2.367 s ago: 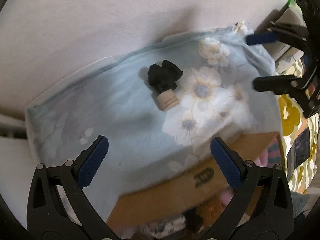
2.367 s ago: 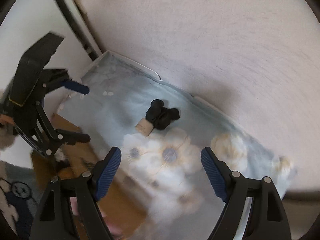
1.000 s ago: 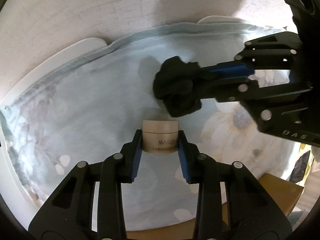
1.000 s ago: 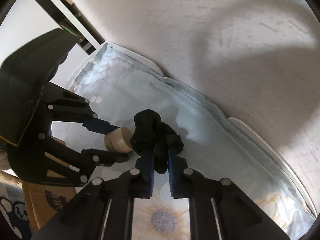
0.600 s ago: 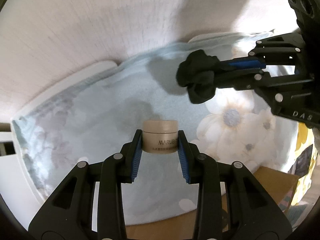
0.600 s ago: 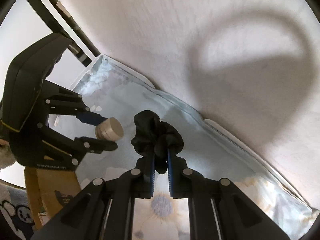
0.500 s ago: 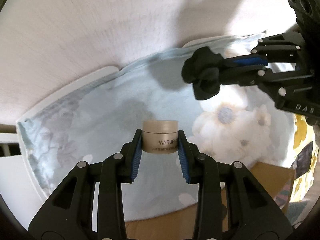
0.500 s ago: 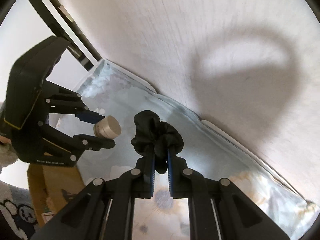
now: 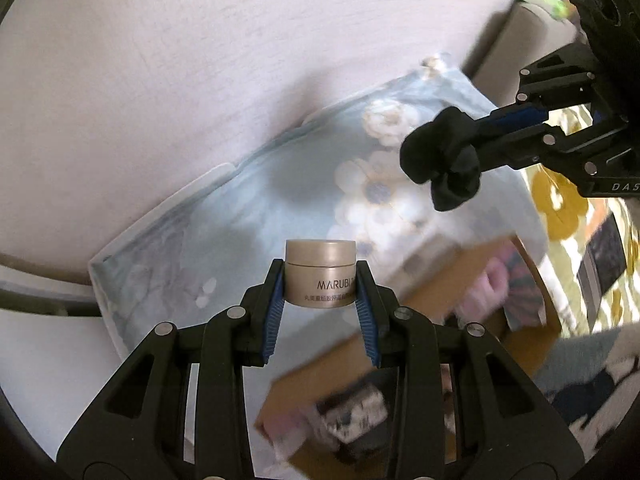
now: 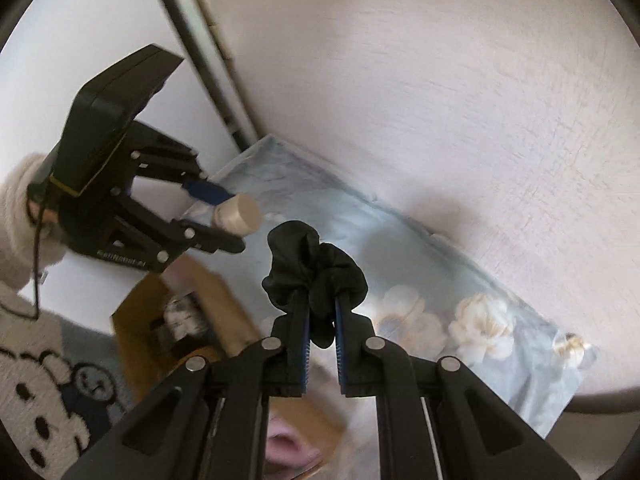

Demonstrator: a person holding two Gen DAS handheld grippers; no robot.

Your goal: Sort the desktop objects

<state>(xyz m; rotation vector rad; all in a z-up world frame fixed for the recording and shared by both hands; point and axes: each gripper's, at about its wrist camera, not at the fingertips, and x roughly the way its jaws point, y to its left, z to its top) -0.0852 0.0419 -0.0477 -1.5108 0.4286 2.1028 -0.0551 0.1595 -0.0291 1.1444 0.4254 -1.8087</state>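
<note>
Left tongs (image 9: 322, 280) are clamped on a small beige cream jar (image 9: 321, 273), its label reading MARUBI, held upright between the blue pads (image 9: 274, 312) and lifted clear of the tabletop (image 9: 140, 80). In the right wrist view the same jar (image 10: 237, 215) sits at about 10 o'clock, gripped by the left tongs (image 10: 224, 216).

Right tongs (image 10: 322, 322) are pinched together on a black fabric scrunchie (image 10: 314, 274), which bulges out above the fingertips. From the left wrist view the scrunchie (image 9: 440, 162) hangs at about 2 o'clock, carried in the air by the right tongs (image 9: 486, 136).

Beneath both lies a pale blue floral cloth (image 9: 256, 208) spread over the tabletop, with white flowers toward 1 o'clock. An open cardboard box (image 9: 448, 300) sits at 5 o'clock past the cloth's near edge, holding blurred pink and dark items. In the right wrist view the box (image 10: 208, 304) shows at 8 o'clock, below the jar.
</note>
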